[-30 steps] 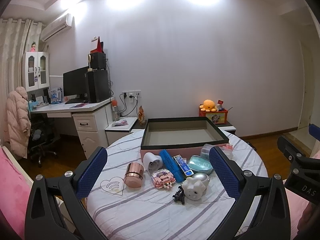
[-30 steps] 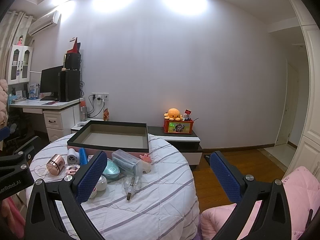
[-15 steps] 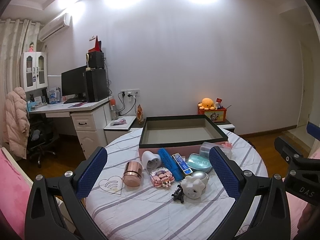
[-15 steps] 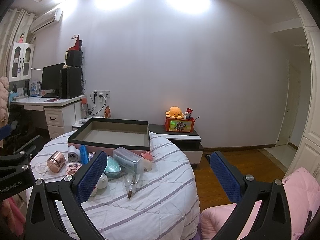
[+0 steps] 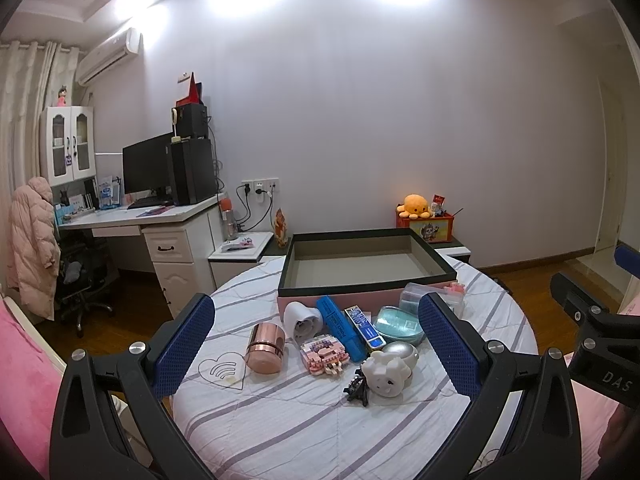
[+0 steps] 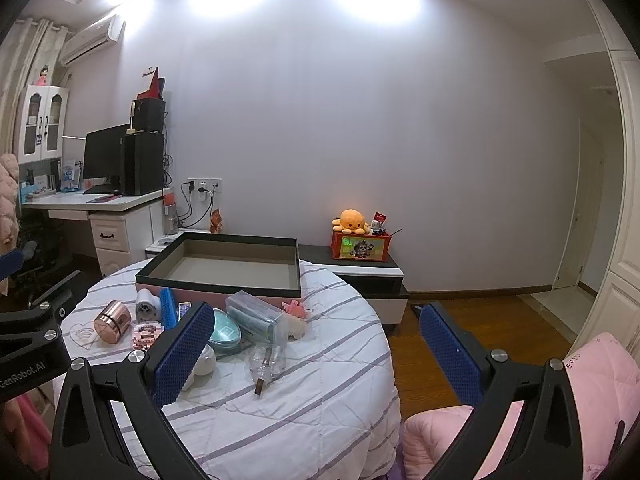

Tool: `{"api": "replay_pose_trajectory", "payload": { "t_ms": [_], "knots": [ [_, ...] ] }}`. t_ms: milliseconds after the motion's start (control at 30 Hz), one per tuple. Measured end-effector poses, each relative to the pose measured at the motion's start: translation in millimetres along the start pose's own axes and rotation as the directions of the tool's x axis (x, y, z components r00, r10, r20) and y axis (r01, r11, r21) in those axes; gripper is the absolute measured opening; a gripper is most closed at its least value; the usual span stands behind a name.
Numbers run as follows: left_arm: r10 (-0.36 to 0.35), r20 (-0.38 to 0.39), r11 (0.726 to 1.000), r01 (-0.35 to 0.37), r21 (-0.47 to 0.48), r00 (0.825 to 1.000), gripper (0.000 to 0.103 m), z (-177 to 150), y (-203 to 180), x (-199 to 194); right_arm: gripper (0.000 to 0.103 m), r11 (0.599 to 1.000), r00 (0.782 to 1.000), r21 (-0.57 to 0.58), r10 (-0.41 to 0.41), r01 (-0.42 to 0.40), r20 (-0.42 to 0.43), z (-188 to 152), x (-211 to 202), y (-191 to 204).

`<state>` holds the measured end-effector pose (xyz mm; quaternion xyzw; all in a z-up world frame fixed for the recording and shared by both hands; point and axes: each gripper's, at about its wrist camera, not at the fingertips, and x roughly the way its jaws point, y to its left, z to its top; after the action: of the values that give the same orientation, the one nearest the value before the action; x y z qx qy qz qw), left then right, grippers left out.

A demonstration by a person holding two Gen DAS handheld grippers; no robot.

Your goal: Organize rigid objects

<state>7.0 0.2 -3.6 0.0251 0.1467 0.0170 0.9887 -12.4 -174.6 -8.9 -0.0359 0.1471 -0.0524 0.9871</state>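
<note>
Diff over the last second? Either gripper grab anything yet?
No grabs. Both views have slid slightly down and closer to the table, so both grippers have eased forward. Left gripper and right gripper are open as before and hold nothing. The box, copper tin, brick toy and the other items lie where they were.

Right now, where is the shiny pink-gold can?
In the left wrist view the rose-gold canister lies on the striped table, left of the pink brick toy and right of the heart outline.
</note>
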Motion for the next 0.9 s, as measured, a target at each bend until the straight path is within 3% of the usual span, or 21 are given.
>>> {"api": "replay_pose_trajectory", "payload": {
  "t_ms": [500, 900],
  "knots": [
    [0.007, -0.021, 1.000, -0.007, 0.004, 1.000, 0.103, -2, 0, 3, 0.103, 1.000, 1.000, -0.019, 0.009, -0.009, -0.008, 2, 2, 3],
    [0.013, -0.180, 1.000, -0.008, 0.030, 0.984, 0.103, -28, -3, 37, 0.103, 0.997, 0.989, -0.056, 0.039, -0.048, -0.146, -14, 30, 15]
  ]
}}
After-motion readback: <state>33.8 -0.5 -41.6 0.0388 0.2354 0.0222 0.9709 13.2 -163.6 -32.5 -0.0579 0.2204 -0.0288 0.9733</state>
